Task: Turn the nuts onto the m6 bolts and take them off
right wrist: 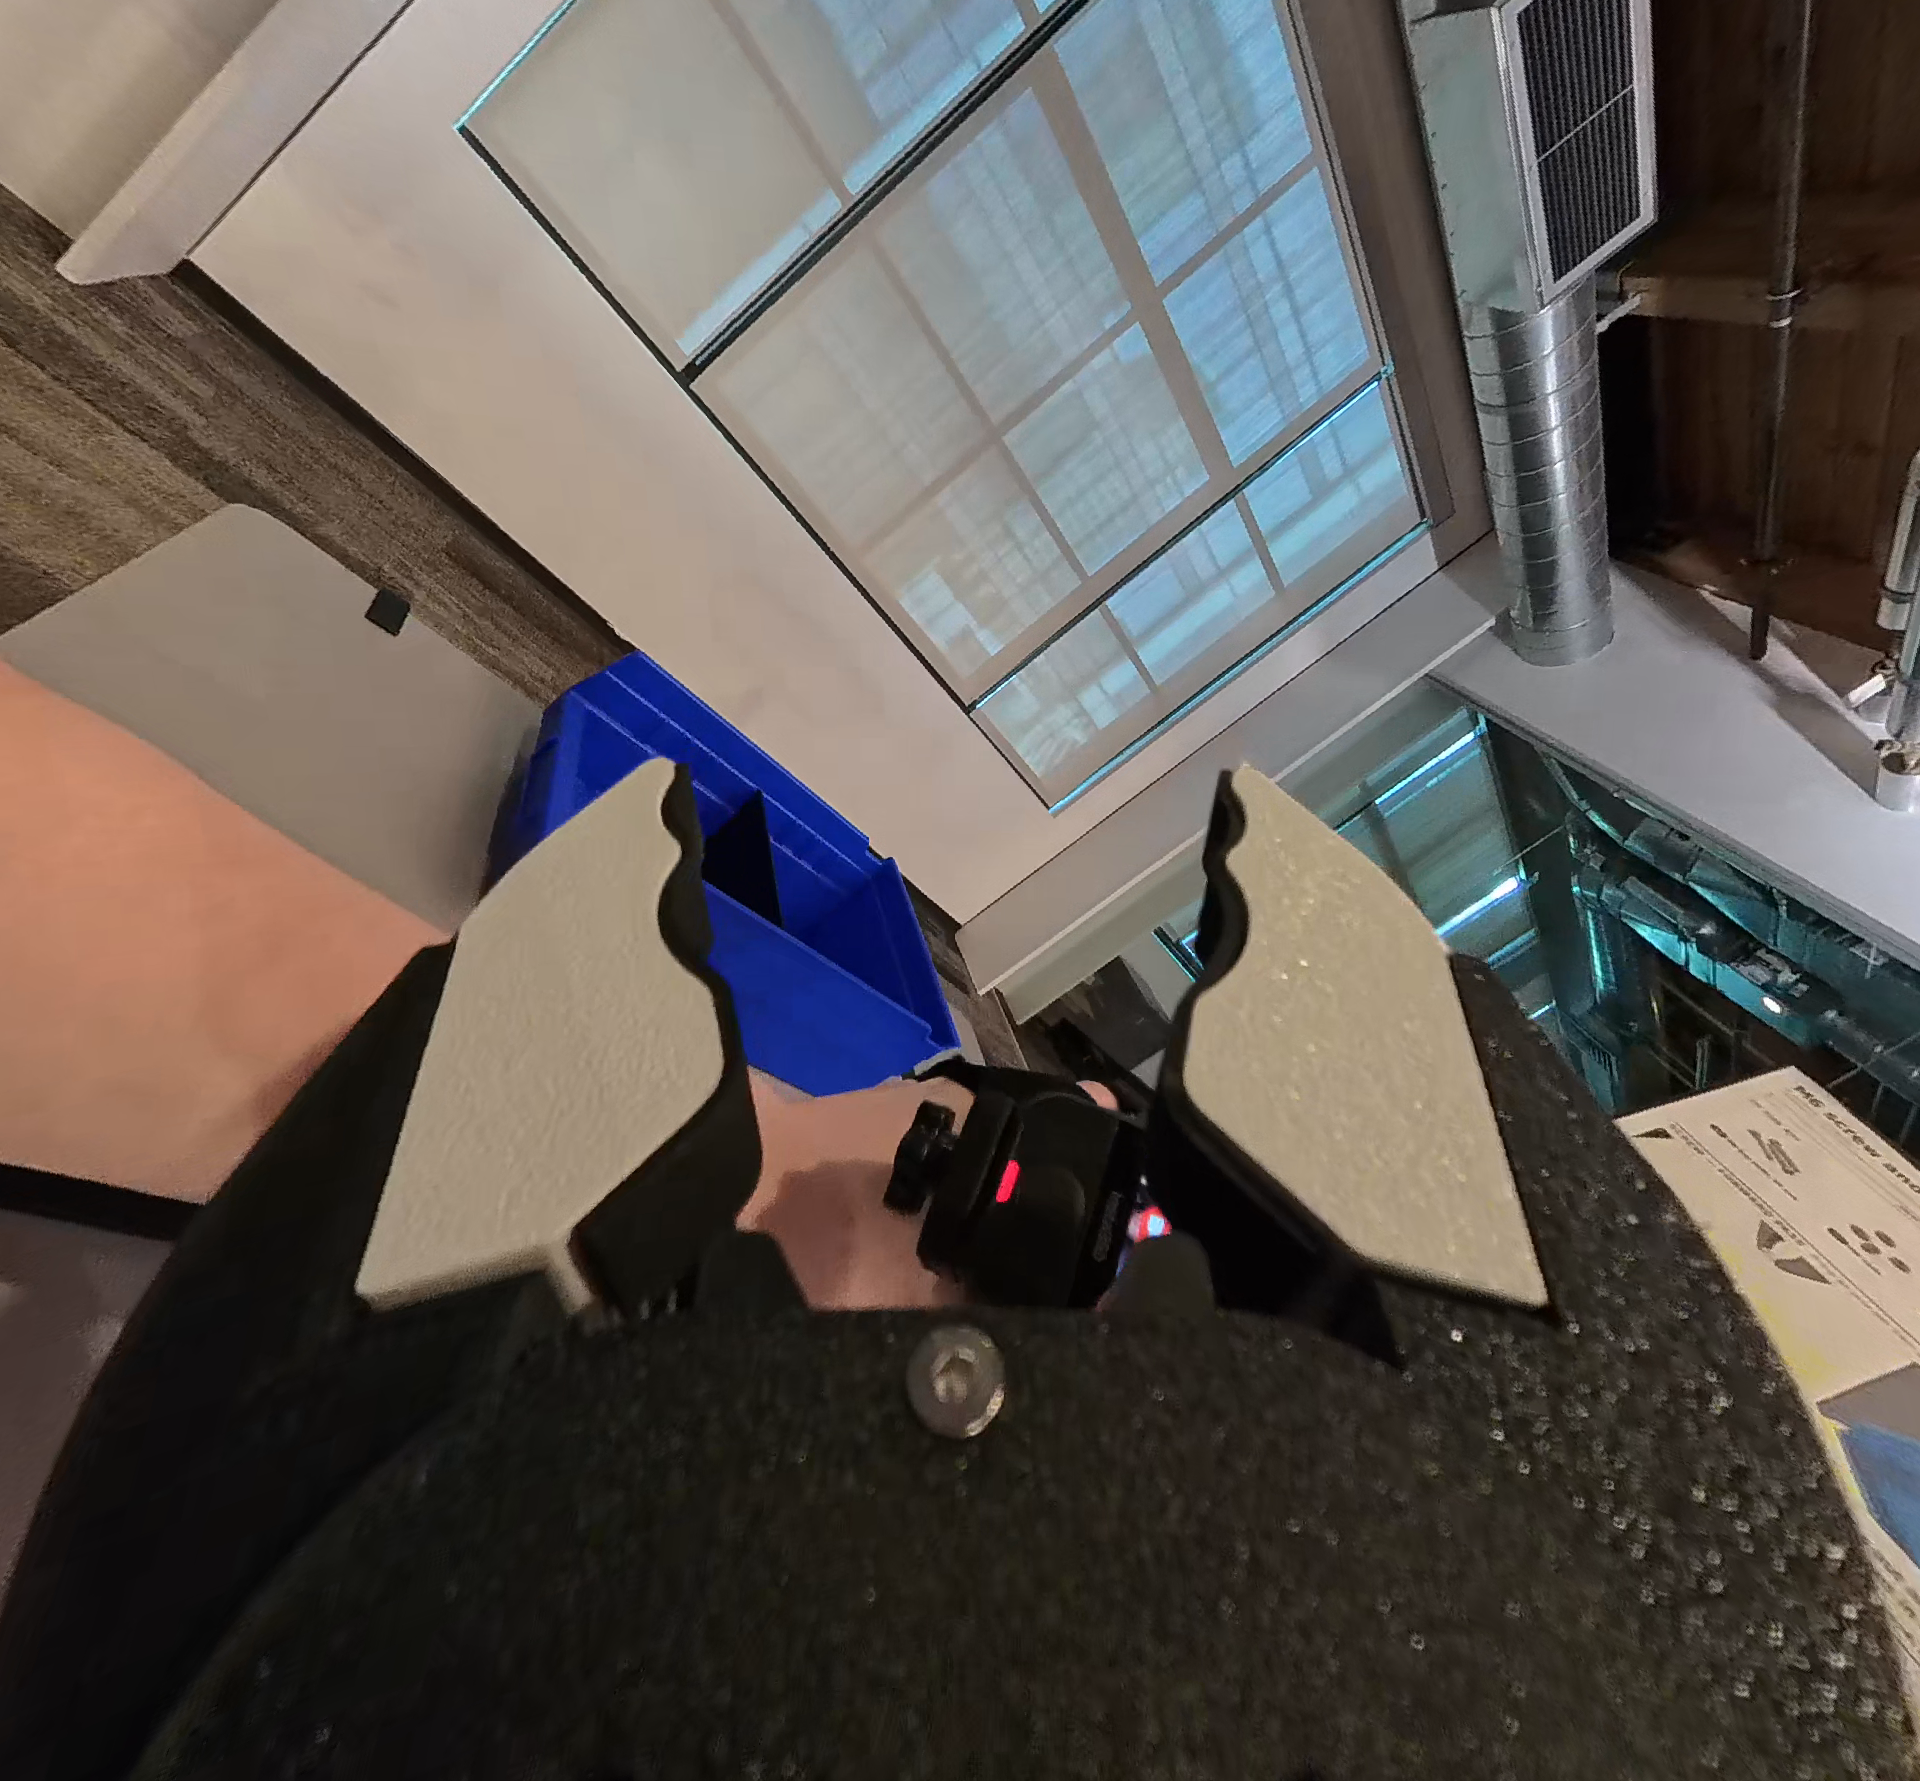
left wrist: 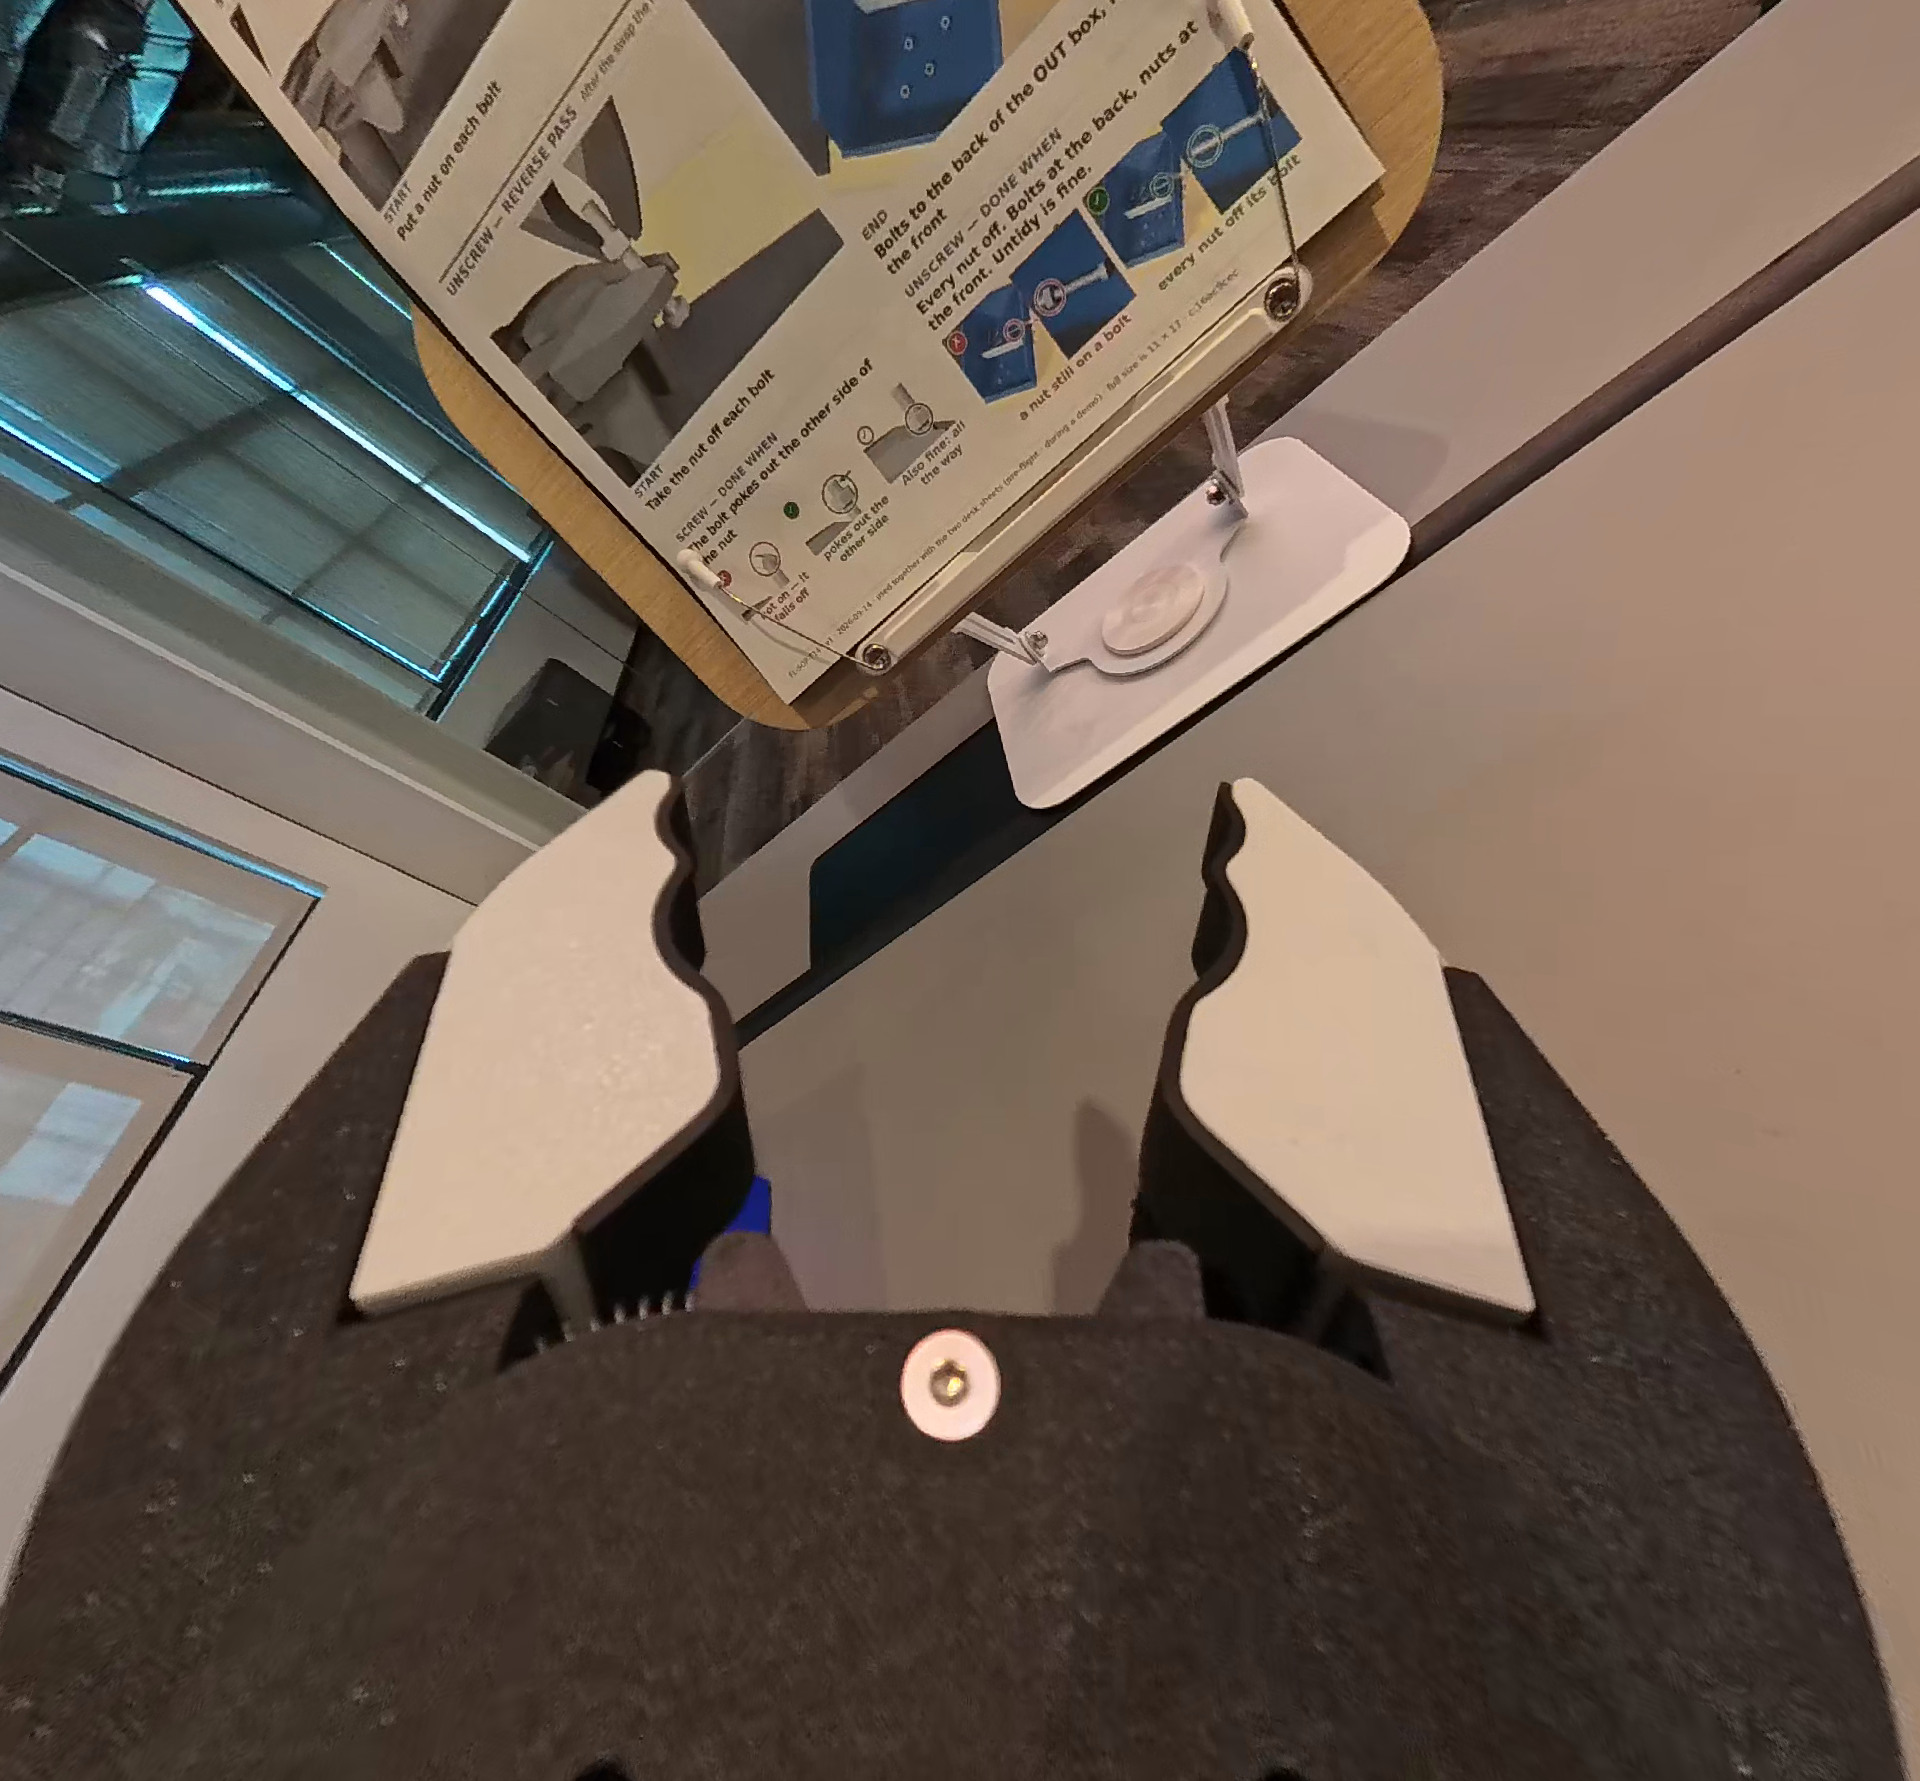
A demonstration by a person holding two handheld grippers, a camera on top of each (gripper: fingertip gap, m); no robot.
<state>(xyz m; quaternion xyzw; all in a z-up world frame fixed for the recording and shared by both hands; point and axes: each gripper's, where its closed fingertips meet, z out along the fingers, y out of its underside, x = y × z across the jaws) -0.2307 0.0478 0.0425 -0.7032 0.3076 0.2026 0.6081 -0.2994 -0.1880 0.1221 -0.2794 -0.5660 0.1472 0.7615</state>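
No nuts or bolts show in either view. My left gripper (left wrist: 951, 796) is open and empty, held above the grey table (left wrist: 1558, 796) and pointing at an instruction sheet on a wooden stand (left wrist: 831, 277). My right gripper (right wrist: 951, 781) is open and empty, tilted up toward a window. A blue bin (right wrist: 821, 942) with a divider sits on the table behind its left finger. A small blue patch (left wrist: 753, 1222) shows between the left gripper's fingers.
The stand's white base plate (left wrist: 1299, 578) rests on the table near its far edge. A bare forearm (right wrist: 156, 900) and a black camera device with a red light (right wrist: 1023, 1186) lie close in front of the right gripper. A printed sheet (right wrist: 1818, 1212) lies at right. The left gripper's tips are roughly 25 cm from the right gripper's.
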